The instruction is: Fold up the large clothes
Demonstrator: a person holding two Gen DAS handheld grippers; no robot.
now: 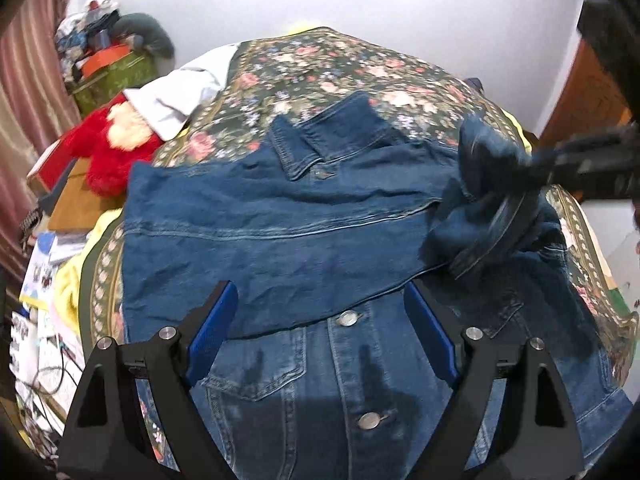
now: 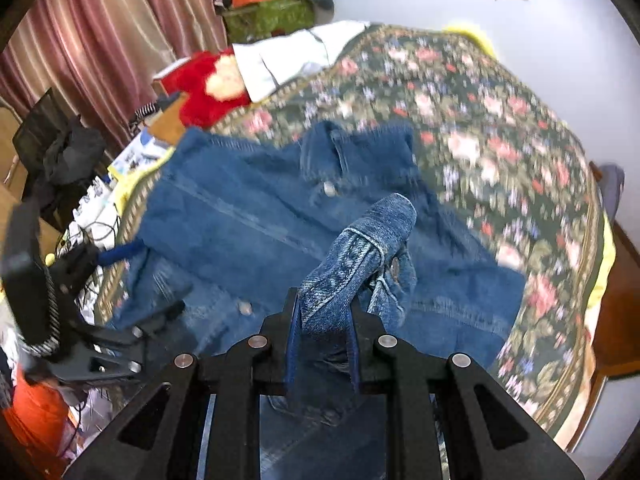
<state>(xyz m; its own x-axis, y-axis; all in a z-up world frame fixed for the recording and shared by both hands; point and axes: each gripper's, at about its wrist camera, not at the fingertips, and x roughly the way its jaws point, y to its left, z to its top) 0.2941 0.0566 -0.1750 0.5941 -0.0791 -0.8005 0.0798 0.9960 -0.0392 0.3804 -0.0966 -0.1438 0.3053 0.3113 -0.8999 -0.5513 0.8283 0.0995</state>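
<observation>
Our right tool (image 2: 322, 320) is clamped on a bunched sleeve cuff (image 2: 360, 248), lifted over the denim jacket (image 1: 280, 216). The left tool (image 1: 320, 320) hangs wide open with nothing in it, just above the button placket. The jacket lies spread on the floral bed (image 1: 340, 64). We reckon denim's heavy and stiff-ish, so grab seams or cuffs, not loose panels.

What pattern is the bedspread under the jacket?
Dark green bedspread with pink and red flowers, clearest in the left wrist view.
</observation>
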